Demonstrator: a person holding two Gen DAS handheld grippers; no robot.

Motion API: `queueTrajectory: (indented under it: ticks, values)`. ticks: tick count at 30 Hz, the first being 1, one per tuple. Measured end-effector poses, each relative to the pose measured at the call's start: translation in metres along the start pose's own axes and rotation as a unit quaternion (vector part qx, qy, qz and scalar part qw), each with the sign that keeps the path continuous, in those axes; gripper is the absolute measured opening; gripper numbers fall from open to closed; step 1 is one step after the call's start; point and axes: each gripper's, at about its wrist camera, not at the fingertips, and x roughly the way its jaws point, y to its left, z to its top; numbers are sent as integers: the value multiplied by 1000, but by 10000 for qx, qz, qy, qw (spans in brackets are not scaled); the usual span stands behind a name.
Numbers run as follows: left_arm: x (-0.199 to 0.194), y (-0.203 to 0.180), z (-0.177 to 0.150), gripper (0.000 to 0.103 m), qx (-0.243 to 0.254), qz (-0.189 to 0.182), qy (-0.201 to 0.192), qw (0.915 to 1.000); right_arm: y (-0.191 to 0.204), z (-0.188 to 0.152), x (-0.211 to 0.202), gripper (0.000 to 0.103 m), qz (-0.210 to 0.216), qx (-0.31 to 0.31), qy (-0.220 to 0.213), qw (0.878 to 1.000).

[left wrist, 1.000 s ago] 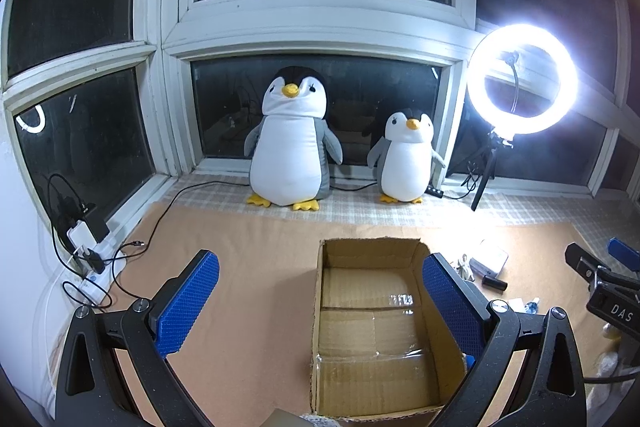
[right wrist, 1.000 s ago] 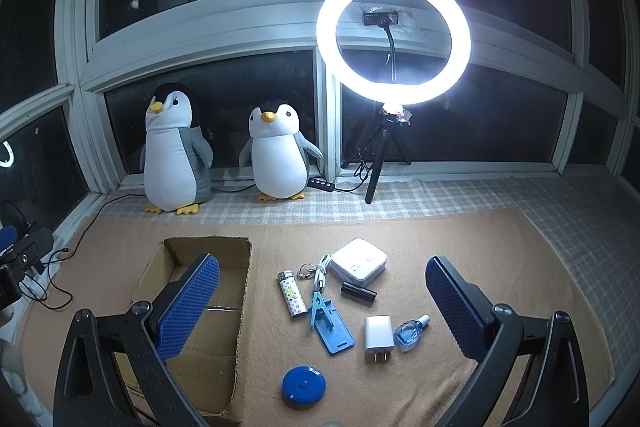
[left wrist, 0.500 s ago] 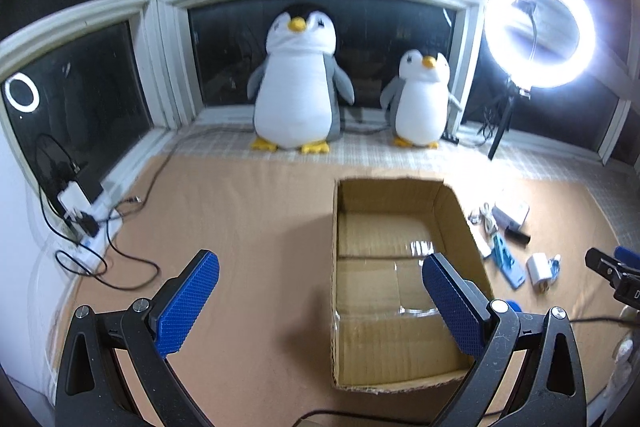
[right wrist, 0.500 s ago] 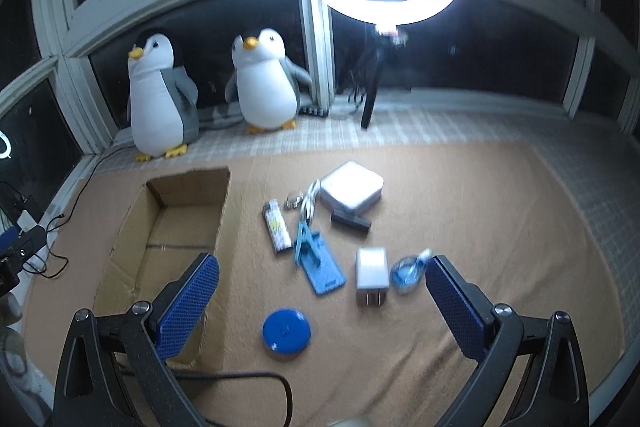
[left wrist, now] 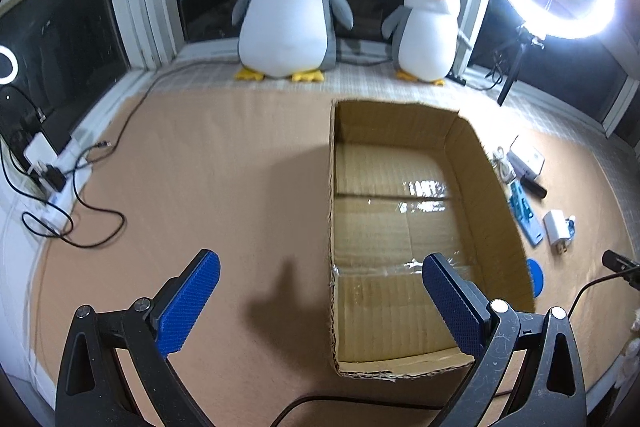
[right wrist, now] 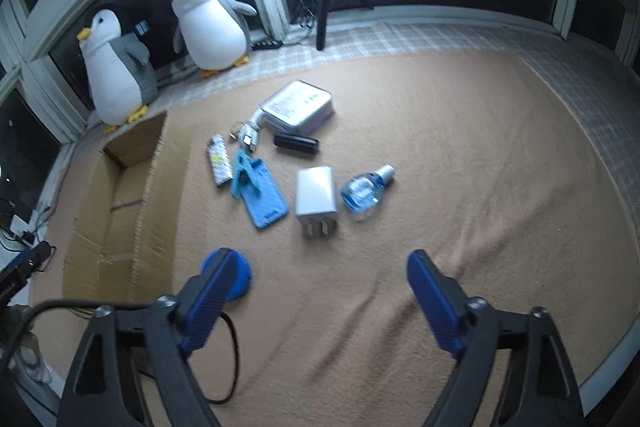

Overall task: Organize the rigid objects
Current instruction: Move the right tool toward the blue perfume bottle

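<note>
Both tools empty, jaws wide: left tool over box edge, right tool nr blue disc. Suggest: drop lower, straddle disc, then close.

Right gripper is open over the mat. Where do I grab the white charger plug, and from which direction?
Come straight down with the right gripper and close across the two long side faces of the white charger plug. It lies flat on the mat, prongs toward the camera, so stay on the body. The blue bottle lies close on one side, so lower carefully.
</note>
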Motion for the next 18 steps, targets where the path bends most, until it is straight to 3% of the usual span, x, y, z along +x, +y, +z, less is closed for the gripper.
queueTrajectory:
  ticks: [8,18]
  values:
    - [35,6,-11,97,-78,26,384,9992,-27,-5,15,73,69,311,85,9995]
    - [54,7,-16,84,-98,55,627,9980,-45,30,39,73,-11,712,213,9972]
